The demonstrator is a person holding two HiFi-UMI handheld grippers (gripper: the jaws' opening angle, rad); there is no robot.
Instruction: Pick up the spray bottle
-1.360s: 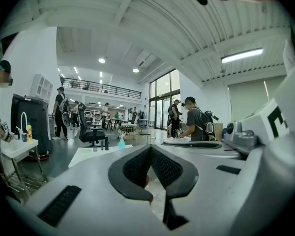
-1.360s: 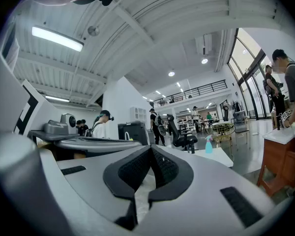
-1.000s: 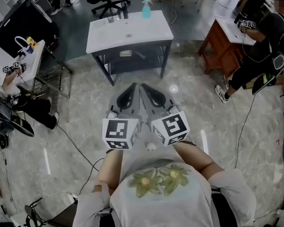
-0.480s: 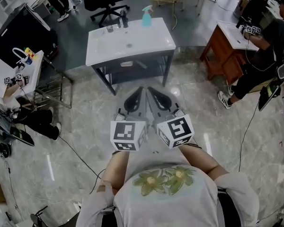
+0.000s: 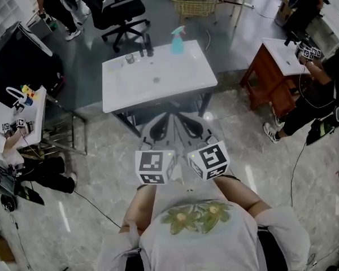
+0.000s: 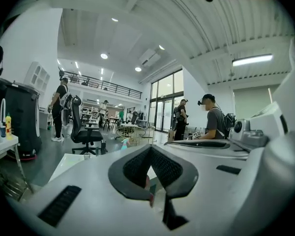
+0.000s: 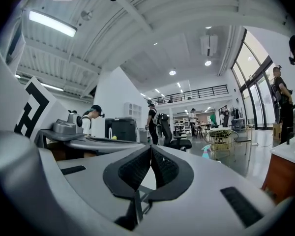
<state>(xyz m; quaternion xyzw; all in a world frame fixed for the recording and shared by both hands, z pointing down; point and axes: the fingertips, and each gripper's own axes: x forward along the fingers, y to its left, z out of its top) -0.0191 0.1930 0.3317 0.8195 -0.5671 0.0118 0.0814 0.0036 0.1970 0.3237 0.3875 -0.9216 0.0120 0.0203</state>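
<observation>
At the far edge of the table (image 5: 130,89), the upright spray bottle (image 5: 177,40) stands well beyond the closed, empty left tool (image 5: 165,119); the right tool (image 5: 184,119), likewise closed and empty, looks nearer.

Teal spray bottle (image 5: 177,40) upright, table's (image 5: 158,89) far edge

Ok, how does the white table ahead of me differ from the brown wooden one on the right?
The white table stands on dark metal legs; the wooden table has solid brown sides. The white table carries the teal spray bottle at its far edge; the wooden table has another person standing beside it. Both have white tops.
</observation>
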